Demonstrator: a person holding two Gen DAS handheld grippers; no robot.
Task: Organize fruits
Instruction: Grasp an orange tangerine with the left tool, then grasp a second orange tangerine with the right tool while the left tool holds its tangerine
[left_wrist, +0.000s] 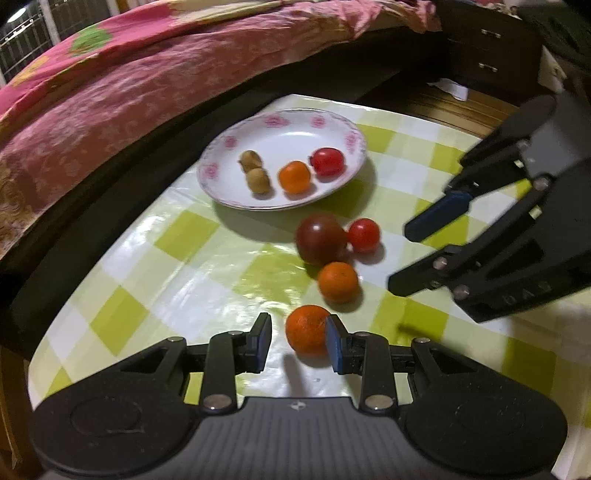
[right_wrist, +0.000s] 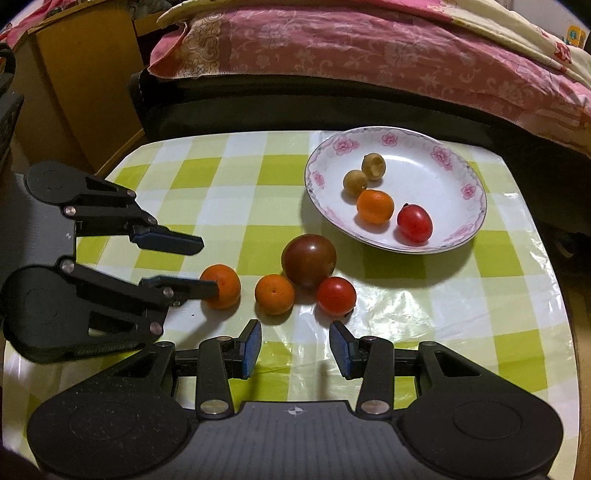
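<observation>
A white floral plate holds two small brown fruits, an orange and a red tomato. On the checked tablecloth lie a dark tomato, a red tomato and two oranges. My left gripper is open, its right finger touching the nearest orange. My right gripper is open and empty, just short of the loose fruits.
A bed with a pink floral cover runs along the table's far side. A wooden cabinet stands at the far left. A dark drawer unit shows in the left wrist view.
</observation>
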